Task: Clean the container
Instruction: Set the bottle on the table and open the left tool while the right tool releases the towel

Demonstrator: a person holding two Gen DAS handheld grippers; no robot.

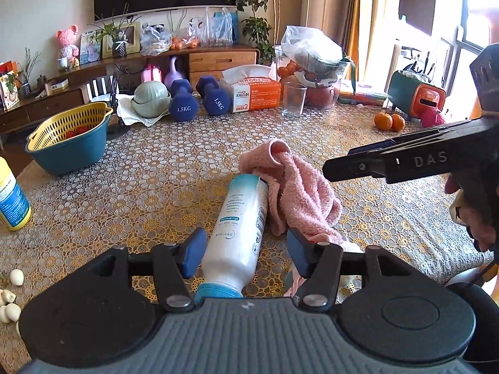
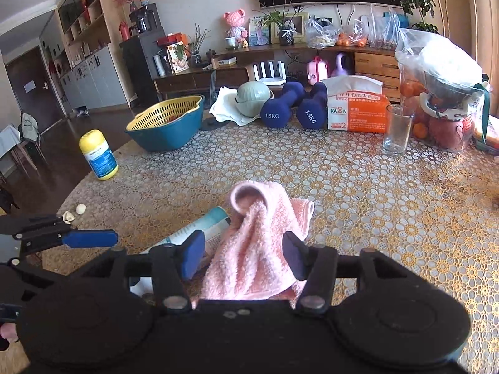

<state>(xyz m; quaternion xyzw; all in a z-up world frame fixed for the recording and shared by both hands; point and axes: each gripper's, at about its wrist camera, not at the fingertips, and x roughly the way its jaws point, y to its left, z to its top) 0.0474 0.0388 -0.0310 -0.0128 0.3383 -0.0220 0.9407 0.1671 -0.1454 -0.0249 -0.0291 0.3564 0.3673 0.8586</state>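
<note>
My left gripper (image 1: 246, 255) stands with its jaws apart, the white bottle (image 1: 240, 227) lying between the blue pads without either pad pressing on it. My right gripper (image 2: 243, 257) is likewise parted, the pink towel (image 2: 259, 249) heaped between its pads but loose, not pinched. The bottle lies on its side on the lace-patterned tablecloth (image 1: 156, 187), blue cap towards me, its far end tucked into a fold of the towel. What worries me: the bottle is round and unsupported, so I judge any nudge from a pad as I back away could set it rolling across the cloth. The towel drapes against the bottle's end, so dragging one may pull the other askew. If I close again on the towel, I might catch only a loose fold and lose it mid-wipe. The bottle itself looks intact, white-bodied with a teal band and printed label, capped, no visible smears that I can make out. The drinking glass (image 1: 293, 99) stands well apart, no hazard.
</note>
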